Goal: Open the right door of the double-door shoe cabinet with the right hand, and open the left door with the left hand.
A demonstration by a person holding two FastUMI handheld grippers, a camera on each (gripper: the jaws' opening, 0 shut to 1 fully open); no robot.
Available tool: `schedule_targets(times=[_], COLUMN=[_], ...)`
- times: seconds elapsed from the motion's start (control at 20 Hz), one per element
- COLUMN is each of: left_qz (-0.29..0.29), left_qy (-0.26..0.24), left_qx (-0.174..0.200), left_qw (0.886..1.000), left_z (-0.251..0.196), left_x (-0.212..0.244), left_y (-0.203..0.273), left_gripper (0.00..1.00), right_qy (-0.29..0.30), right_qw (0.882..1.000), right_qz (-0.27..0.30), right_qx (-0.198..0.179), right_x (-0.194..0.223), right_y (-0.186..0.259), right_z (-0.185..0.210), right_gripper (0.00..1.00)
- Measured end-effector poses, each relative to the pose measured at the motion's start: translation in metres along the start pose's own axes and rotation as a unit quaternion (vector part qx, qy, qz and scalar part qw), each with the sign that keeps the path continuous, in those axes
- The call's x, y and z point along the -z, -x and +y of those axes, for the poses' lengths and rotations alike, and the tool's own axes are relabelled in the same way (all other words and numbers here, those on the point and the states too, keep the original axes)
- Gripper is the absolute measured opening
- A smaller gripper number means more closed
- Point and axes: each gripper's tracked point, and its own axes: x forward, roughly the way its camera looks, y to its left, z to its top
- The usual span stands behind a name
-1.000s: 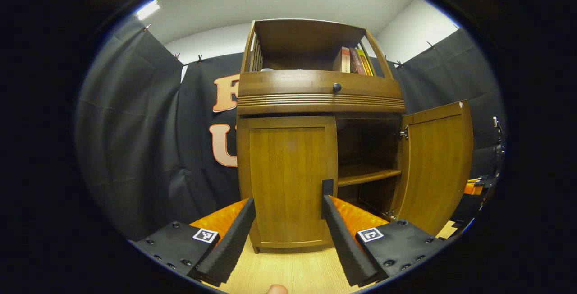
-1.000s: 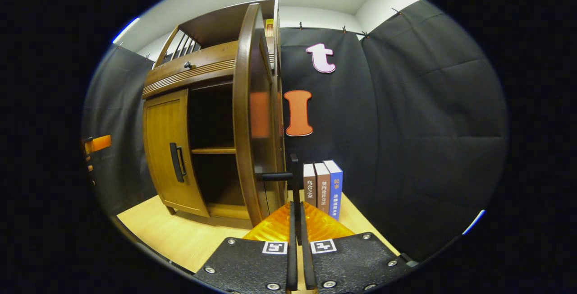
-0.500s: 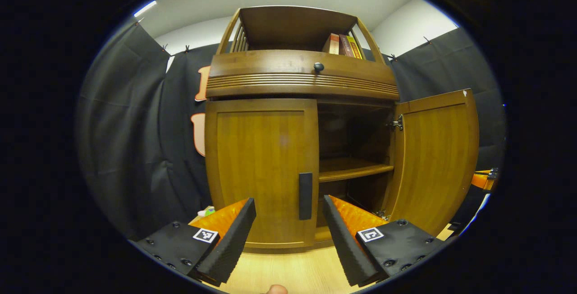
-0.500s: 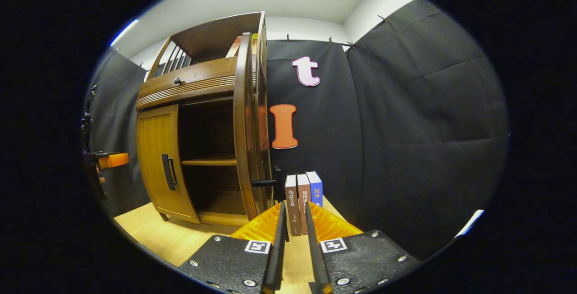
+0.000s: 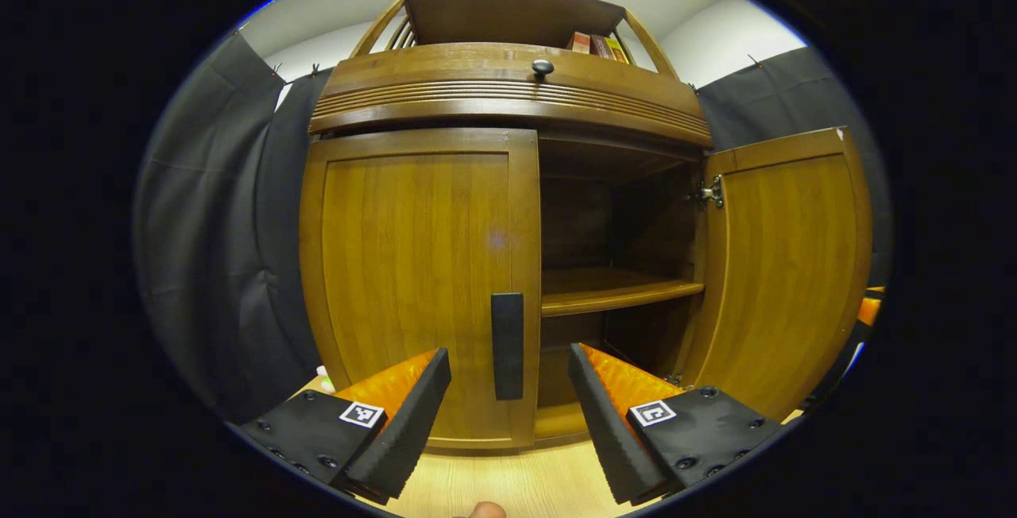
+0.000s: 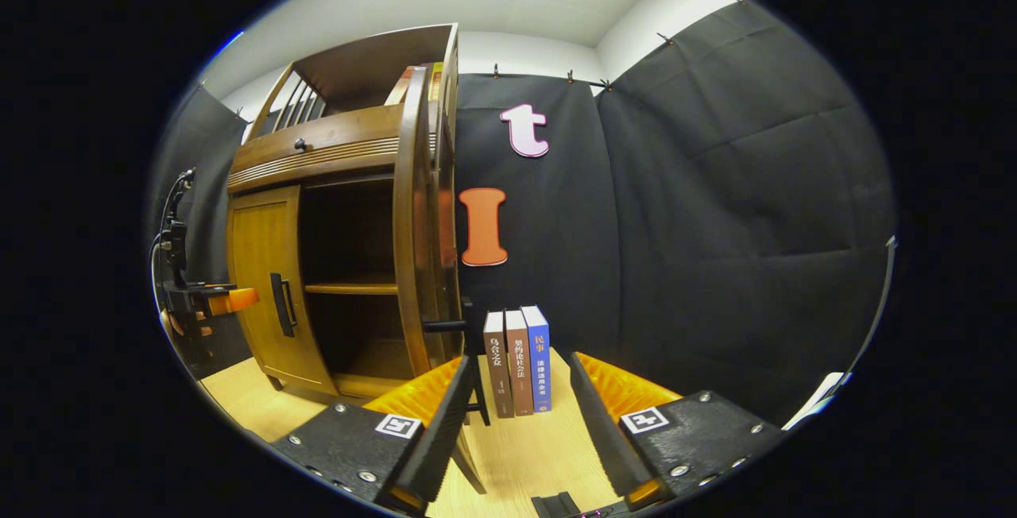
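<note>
The brown wooden shoe cabinet [image 5: 508, 97] stands on a light wood table. Its right door [image 5: 783, 264] is swung wide, baring an inner shelf [image 5: 612, 291]. The left door [image 5: 417, 264] is closed, and its dark vertical handle [image 5: 508, 345] stands just ahead of my open left gripper [image 5: 508, 379], between the fingers and apart from them. In the right gripper view the right door [image 6: 415, 224] shows edge-on, its handle [image 6: 449, 326] sticking out just left of my open right gripper [image 6: 516, 387]. The left gripper [image 6: 203, 299] and a hand show at the far left near the left door's handle [image 6: 280, 303].
Three upright books [image 6: 518, 359] stand on the table [image 6: 524, 454] right of the cabinet, straight ahead of the right gripper. More books [image 5: 596, 43] sit on the cabinet's top shelf, above a drawer with a round knob [image 5: 542, 67]. Black cloth walls enclose the booth.
My left gripper has come closer to the left door, so the handle now lies between its fingers. My right gripper has let go of the right door's handle, opened and drawn back.
</note>
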Motion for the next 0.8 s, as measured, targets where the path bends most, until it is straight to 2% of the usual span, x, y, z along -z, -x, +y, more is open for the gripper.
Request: schedule_targets(times=[0.05, 0.1, 0.15, 0.2, 0.25, 0.4, 0.45, 0.6, 0.8], left_qz=[0.000, 0.001, 0.000, 0.001, 0.005, 0.012, 0.012, 0.017, 0.019], left_qy=[-0.003, -0.006, -0.005, -0.004, -0.002, 0.001, 0.001, 0.001, 0.012], left_qx=[-0.003, -0.003, -0.002, -0.001, 0.002, 0.005, 0.002, -0.005, -0.019], left_qw=[1.000, 1.000, 1.000, 1.000, 1.000, 1.000, 1.000, 1.000, 1.000], left_z=[0.001, 0.000, -0.002, -0.003, -0.005, -0.009, -0.007, -0.005, 0.004], left_x=[0.005, 0.008, 0.009, 0.011, 0.015, 0.023, 0.025, 0.032, 0.039], left_y=[-0.003, -0.011, -0.023, -0.031, -0.038, -0.061, -0.067, -0.083, -0.097], left_gripper=[0.95, 0.95, 0.95, 0.95, 0.95, 0.95, 0.95, 0.96, 0.79], right_qy=[-0.001, -0.001, -0.001, -0.001, -0.002, -0.007, -0.008, -0.010, -0.010], right_qw=[1.000, 1.000, 1.000, 1.000, 1.000, 1.000, 1.000, 1.000, 1.000], right_qz=[-0.001, -0.002, -0.003, -0.004, -0.004, -0.003, -0.005, -0.009, -0.011], right_qx=[0.003, 0.007, 0.010, 0.012, 0.013, 0.016, 0.017, 0.023, 0.026], right_x=[0.000, -0.001, -0.002, 0.000, 0.001, 0.002, 0.002, 0.000, -0.001], right_y=[0.000, 0.000, 0.000, 0.001, 0.001, 0.001, 0.002, 0.004, 0.006], right_z=[-0.002, -0.006, -0.010, -0.014, -0.015, -0.021, -0.022, -0.026, -0.028], right_gripper=[0.82, 0.95, 0.86, 0.87, 0.99, 0.99, 0.88, 0.88, 0.88])
